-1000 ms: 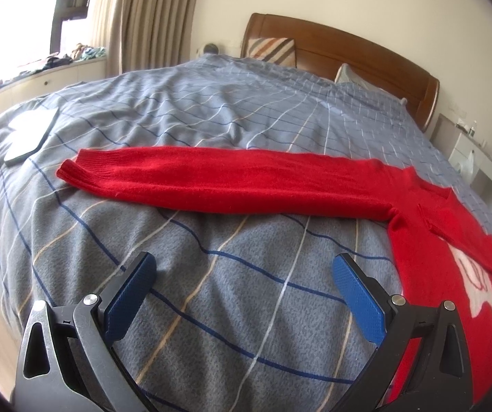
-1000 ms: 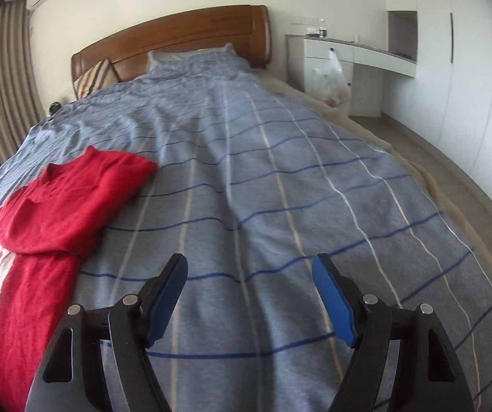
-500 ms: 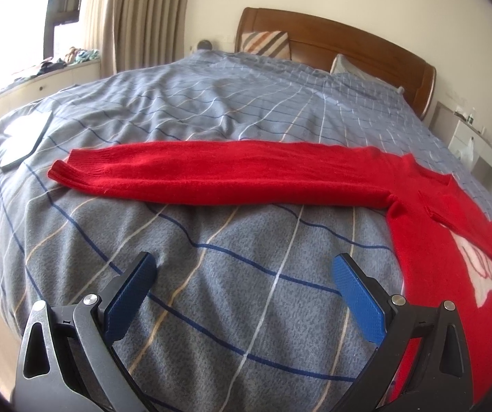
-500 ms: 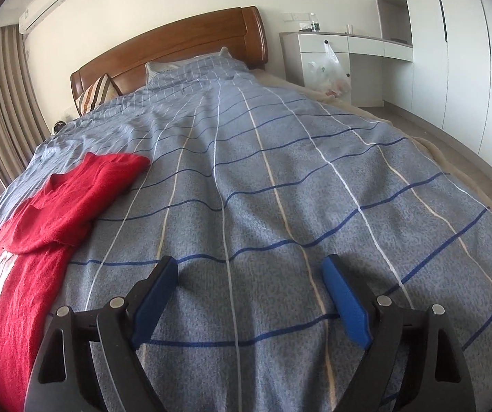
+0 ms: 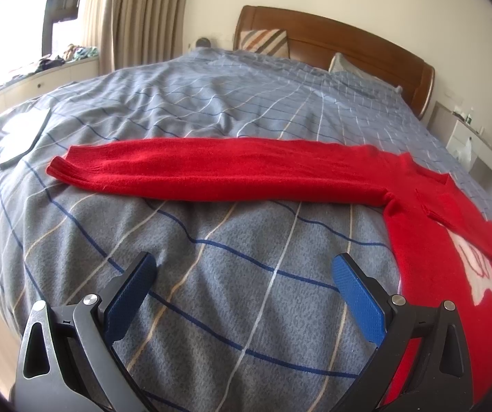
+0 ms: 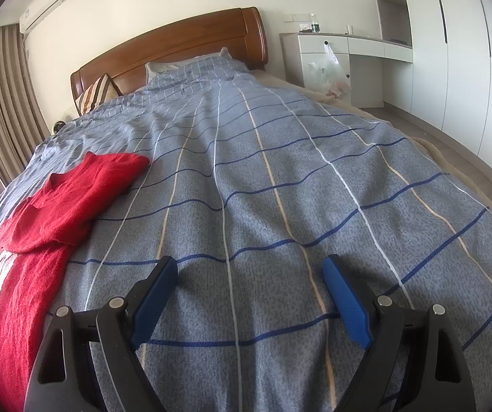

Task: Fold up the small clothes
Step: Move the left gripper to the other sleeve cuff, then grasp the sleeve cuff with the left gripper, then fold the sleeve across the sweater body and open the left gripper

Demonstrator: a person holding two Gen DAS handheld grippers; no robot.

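Your sweater [image 5: 445, 240] lies flat on the bed [image 5: 246, 274], its body at 3 o'clock in the left view and one sleeve [image 5: 211, 171] stretched straight across toward 9, cuff out; the other sleeve [image 6: 74, 206] is already folded over the chest, seen at 9 o'clock in the right view. Over the last second you have drawn both cameras back a little and tipped them up, so the long sleeve now sits nearer mid-frame and more of the room shows. That reads as a reset between folds, and the outstretched sleeve looks like your next piece. Your left gripper [image 5: 246, 286] hangs spread wide above bare blanket, short of the sleeve, gripping nothing; your right gripper [image 6: 251, 283] is likewise spread and empty, well right of the sweater. The checked blanket is soft and slightly rumpled. Beyond it, a wooden headboard [image 6: 177, 48] at 12, curtains [image 5: 136, 10] at 11, and wardrobes [image 6: 452, 51] at 2.
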